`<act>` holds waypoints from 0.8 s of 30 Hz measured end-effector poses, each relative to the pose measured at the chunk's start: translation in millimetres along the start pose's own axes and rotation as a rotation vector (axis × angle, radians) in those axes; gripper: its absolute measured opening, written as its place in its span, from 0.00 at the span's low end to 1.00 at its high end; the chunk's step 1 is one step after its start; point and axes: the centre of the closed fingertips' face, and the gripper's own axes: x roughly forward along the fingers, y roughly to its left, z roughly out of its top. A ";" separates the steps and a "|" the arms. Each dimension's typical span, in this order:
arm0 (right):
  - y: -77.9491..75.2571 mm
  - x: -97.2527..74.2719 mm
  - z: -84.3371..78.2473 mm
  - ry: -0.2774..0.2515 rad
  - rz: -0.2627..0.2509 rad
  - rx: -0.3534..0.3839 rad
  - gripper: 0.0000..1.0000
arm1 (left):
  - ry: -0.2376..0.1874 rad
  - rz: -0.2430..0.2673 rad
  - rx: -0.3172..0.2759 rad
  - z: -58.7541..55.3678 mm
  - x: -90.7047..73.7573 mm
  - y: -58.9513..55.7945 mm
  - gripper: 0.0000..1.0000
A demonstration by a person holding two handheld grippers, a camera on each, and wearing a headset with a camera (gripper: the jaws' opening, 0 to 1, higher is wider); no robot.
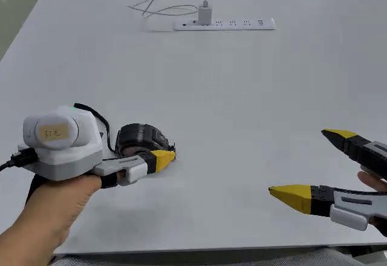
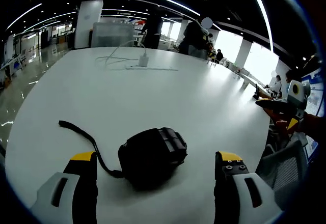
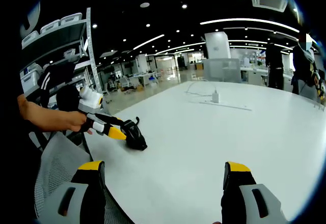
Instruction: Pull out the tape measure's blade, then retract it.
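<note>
One white counter [image 1: 242, 97] is seen, with two grippers over it. The left gripper's [image 2: 156, 158] jaws are spread wide around the one black tape measure [image 1: 140, 139], lower left, not touching it. The right gripper's [image 1: 297, 161] jaws are spread too, empty. The tape measure is judged hard, smooth and a bit heavy, best squeezed on its sides.

Tape [image 1: 140, 139] was black, its strap [image 2: 81, 135] black too. Tabletop [image 1: 254, 109] was plain white. Power strip [image 1: 236, 24] and charger [image 1: 204, 15] were white. Left gripper [image 2: 156, 159] had white-grey body with pale yellow label [image 1: 53, 133]. Right gripper [image 1: 297, 161] had black fingers [image 1: 292, 197] with yellow tips.
</note>
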 end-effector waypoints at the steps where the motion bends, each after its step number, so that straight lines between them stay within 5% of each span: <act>1: -0.2 0.3 0.3 -0.001 -0.001 0.001 0.96 | 0.002 -0.008 0.015 -0.1 0.2 0.1 0.95; 13: -2.0 4.7 -1.1 0.013 0.002 0.005 0.96 | -0.028 -0.192 0.175 5.7 0.3 -7.7 0.90; 15: -2.0 5.6 -0.5 0.014 0.002 0.005 0.96 | 0.001 -0.212 0.202 2.3 0.1 -7.0 0.88; 21: -0.7 9.3 0.2 0.018 0.008 0.004 0.96 | -0.023 -0.287 0.287 7.8 0.5 -10.2 0.86; 24: 0.2 10.8 0.4 0.024 0.015 0.000 0.96 | 0.008 -0.349 0.345 3.2 0.4 -12.9 0.82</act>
